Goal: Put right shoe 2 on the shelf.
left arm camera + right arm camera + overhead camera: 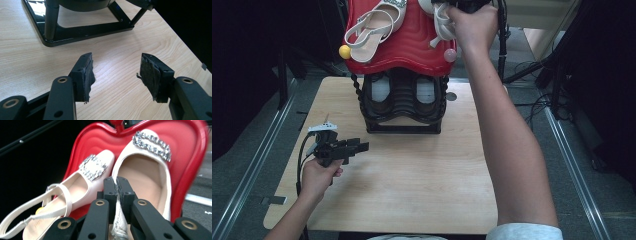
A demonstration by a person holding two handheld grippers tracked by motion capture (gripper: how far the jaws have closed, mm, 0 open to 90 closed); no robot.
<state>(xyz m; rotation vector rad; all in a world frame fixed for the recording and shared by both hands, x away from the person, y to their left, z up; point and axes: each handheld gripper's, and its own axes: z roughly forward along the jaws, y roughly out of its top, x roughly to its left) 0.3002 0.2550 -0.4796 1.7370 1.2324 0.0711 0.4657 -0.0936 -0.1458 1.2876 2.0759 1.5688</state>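
The right claw (116,195) is pinched tight on the inner edge of the right shoe (147,177), up on the red tray (412,45) that tops the black rack (402,102) at the far side of the desk (422,185). That thin bite could slip, and the shoe might drag its partner, the left shoe (75,192), lying just beside it, or nudge the tray off balance. The left claw (116,75) hangs wide open and empty over the near left of the desk, too far off to steady anything.
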